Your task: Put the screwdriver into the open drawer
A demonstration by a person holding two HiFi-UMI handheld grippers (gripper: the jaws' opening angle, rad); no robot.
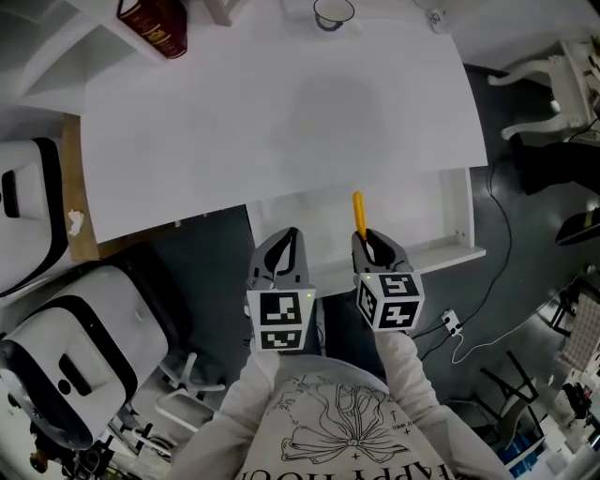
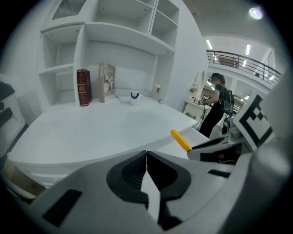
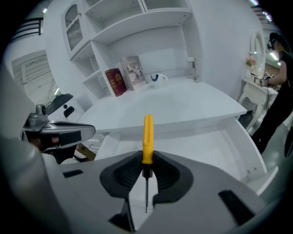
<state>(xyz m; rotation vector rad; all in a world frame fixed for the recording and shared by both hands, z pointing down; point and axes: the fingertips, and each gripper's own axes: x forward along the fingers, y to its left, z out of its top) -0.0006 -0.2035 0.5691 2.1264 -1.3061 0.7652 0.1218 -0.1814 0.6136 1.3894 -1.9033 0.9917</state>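
My right gripper [image 3: 147, 155] is shut on a screwdriver [image 3: 147, 137] with a yellow handle. The handle sticks out forward past the jaws and the thin metal shaft points back toward the camera. In the head view the right gripper [image 1: 375, 246] hangs over the open white drawer [image 1: 441, 220] under the desk's front edge, with the yellow screwdriver [image 1: 358, 215] above the drawer's inside. My left gripper [image 1: 284, 246] is beside it on the left, shut with nothing between its jaws; its own view shows the pads of the left gripper [image 2: 146, 160] touching and the yellow screwdriver [image 2: 181, 140] at the right.
A white desk [image 1: 281, 112] stretches ahead, with a red book [image 1: 155, 25] and a white cup [image 1: 333, 12] at its back. White shelving [image 3: 137, 27] rises behind it. An office chair [image 1: 84, 347] stands at the left. A person [image 2: 217, 105] stands in the far right background.
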